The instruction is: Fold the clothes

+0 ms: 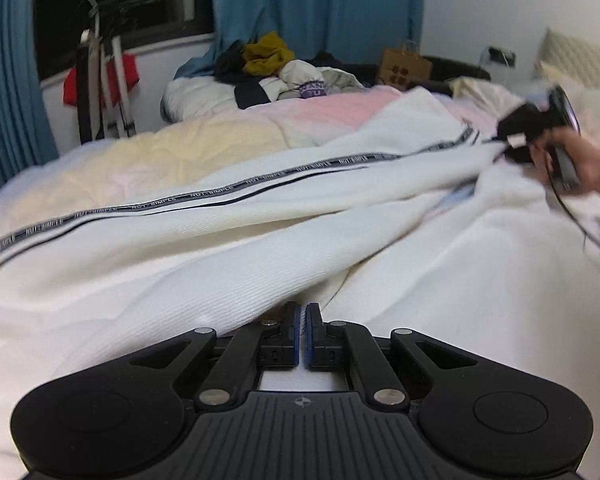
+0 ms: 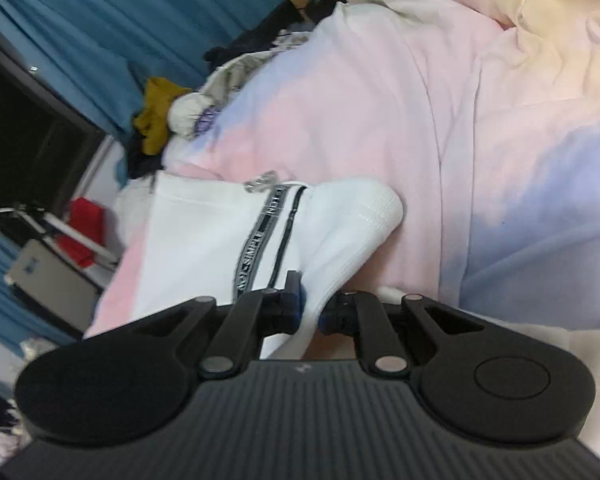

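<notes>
Across the pastel quilt (image 1: 228, 120), a white knit garment (image 1: 260, 208) with a lettered stripe stretches between both grippers. Blue curtains (image 1: 316, 0) and a clothes pile (image 1: 276, 68) stand at the far side. Right gripper (image 2: 310, 300), tilted, is clamped on the garment's ribbed hem; a hand (image 1: 576, 160) holds it at far right. Left gripper (image 1: 302, 316), near, is closed at the fabric's edge; whether it pinches cloth cannot be told.

The dark tape (image 1: 204, 196) sewn along the white garment (image 1: 260, 240) carries repeated white words; "NOT SIMPLE" can be read, though blurred. In the upper middle, a purple patch (image 1: 313, 89) on a pale garment shows letters too blurred to read.
</notes>
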{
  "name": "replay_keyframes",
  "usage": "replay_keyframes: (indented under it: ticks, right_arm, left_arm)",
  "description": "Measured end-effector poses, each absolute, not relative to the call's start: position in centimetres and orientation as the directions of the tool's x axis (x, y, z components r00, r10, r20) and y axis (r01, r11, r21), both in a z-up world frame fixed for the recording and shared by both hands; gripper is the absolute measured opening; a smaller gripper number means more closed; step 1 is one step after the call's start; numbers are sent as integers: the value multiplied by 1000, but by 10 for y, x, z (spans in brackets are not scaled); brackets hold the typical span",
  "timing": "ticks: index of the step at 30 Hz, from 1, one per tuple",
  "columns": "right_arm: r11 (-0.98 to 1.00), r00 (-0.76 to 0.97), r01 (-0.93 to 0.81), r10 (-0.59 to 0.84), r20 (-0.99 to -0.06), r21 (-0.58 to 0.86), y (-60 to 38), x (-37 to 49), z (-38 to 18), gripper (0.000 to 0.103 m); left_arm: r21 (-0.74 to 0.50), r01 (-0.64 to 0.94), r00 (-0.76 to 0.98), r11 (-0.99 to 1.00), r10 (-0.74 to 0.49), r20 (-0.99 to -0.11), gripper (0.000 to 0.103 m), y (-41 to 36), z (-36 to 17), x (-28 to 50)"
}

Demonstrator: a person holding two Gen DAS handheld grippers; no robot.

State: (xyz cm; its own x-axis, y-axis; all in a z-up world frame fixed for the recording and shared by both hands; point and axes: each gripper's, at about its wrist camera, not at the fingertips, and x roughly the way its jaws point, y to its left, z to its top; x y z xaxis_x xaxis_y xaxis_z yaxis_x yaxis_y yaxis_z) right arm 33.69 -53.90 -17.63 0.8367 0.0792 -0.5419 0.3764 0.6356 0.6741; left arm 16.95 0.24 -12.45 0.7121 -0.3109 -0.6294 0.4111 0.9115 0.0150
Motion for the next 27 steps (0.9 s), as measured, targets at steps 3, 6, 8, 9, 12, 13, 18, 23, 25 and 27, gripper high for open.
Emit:
replay_keyframes:
  ticks: [3,6,8,9,12,13,18,23,25,27]
  right_arm:
    - [668,822,372,85,-563,644,-538,323,-164,20]
    - [708,822,364,62,-567,605,-526,302,-150,25]
    - [717,822,353,68,-565,601,-517,285,-143,32]
    - [721,820,348,75,-567,599,-512,276,-140,32]
    - [748,809,341,75,-583,569,-499,244,-132,32]
    - [754,808,341,71,-585,562,-495,234,-129,32]
    - [703,801,373,86,-593,606,-484,191,-115,32]
    - [679,808,388,75,-585,623,-461,154,-106,32]
    - [671,804,403,65,-591,622,-453,142,-107,32]
    - [663,796,427,47,-603,615,-446,133,-112,32]
  left_arm:
    - [-36,384,710,922,-321,-627,9,9,-118,174]
    - [-88,362,709,928,-335,-621,21,17,-109,166]
    - [-101,345,721,933,-332,-608,25,20,-99,154]
    - [-109,334,728,936,-330,-601,31,21,-93,144]
    - [-146,284,751,948,-314,-580,41,33,-76,119]
    - [-158,267,759,951,-309,-573,41,37,-70,113]
    - [-130,261,796,957,-289,-532,52,32,-46,84]
    - [-28,338,796,941,-302,-525,55,-7,-36,82]
    - [1,376,789,926,-320,-524,56,-25,-34,89]
    - [26,416,778,909,-341,-527,57,-49,-33,105]
